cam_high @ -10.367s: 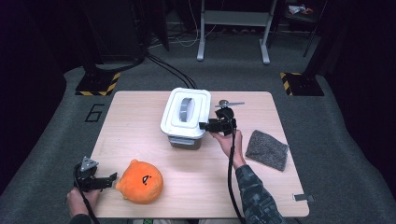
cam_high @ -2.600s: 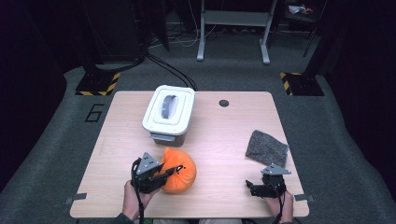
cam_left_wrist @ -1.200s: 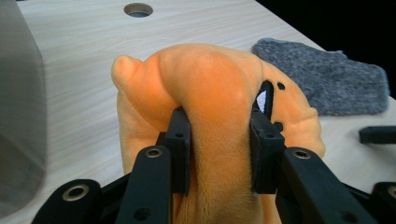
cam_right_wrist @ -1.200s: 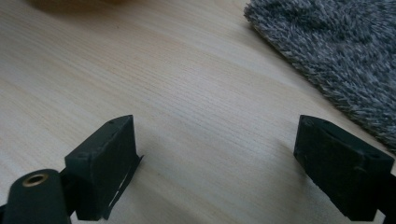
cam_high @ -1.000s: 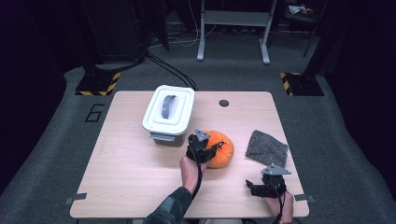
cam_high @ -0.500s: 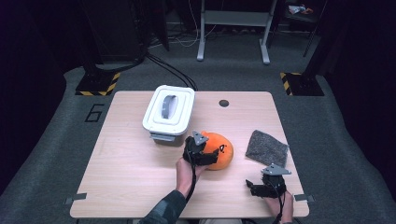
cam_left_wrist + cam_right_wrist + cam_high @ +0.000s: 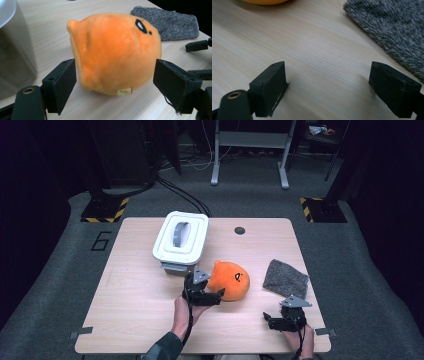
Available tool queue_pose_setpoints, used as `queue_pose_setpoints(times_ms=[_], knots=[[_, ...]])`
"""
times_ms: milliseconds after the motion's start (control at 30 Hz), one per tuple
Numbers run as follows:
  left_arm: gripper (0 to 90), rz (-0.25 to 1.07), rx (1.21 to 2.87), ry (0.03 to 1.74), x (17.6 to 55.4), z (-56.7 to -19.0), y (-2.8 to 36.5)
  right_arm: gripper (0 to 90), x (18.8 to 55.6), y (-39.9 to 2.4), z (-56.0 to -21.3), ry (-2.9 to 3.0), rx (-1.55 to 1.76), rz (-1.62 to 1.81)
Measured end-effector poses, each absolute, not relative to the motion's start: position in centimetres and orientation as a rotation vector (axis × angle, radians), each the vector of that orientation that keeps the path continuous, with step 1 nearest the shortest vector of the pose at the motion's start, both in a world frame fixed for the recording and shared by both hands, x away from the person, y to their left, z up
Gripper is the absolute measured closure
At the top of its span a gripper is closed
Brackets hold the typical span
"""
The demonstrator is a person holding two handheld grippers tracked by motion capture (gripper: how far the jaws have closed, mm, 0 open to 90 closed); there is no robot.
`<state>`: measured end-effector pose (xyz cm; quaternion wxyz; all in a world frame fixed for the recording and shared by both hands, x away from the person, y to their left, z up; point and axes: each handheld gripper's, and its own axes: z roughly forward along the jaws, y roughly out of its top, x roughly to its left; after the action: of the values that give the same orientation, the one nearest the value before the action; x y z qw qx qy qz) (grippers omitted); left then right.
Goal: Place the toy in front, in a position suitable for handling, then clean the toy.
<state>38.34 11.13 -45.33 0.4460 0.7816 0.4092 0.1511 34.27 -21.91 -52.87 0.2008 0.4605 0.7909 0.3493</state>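
White lidded container [image 7: 180, 239] stands left of centre, back half of the worktop [image 7: 135, 315]; grey handle set in its lid. Its front corner sits just beside the left gripper.

Left gripper [image 7: 212, 292], mid worktop: jaws have just been opening and now stand apart, one either side of the orange plush toy [image 7: 229, 279]. In the left gripper view the plush toy [image 7: 115, 52] sits on the wood between the two black pads [image 7: 62, 82]. A sliver of gap shows at the left pad, a wider one at the right; neither presses on it. Small tag at the toy's lower edge, dark eye mark on its upper right. Toy lies right of the container, left of the cloth, apart from both.

Grey fuzzy cloth [image 7: 285, 279] lies flat toward the right edge. In the right gripper view the cloth [image 7: 392, 27] lies beyond the jaws to the upper right.

Right gripper [image 7: 270, 321], near front right corner: jaws wide, nothing between them, bare wood below.

Open room: broad bare stretch front left; clear strip between toy and cloth; small dark round hole [image 7: 240, 230] near the back edge.
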Motion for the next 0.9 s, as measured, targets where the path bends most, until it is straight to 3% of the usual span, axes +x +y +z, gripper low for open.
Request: queue_pose_setpoints(times_ms=[333,767,900], knots=[[25.4,0.318,1.945,1.013,38.6,-46.3,12.7,14.2,34.3,-21.9,-52.9,2.206,1.29,0.975],[42.3,0.261,1.938,1.029,40.4,-47.5,13.5,14.6,34.3,-21.9,-52.9,2.203,1.289,0.976],[42.4,0.251,1.936,1.023,40.8,-47.9,13.3,14.6,34.3,-21.9,-52.9,2.206,1.285,0.977]])
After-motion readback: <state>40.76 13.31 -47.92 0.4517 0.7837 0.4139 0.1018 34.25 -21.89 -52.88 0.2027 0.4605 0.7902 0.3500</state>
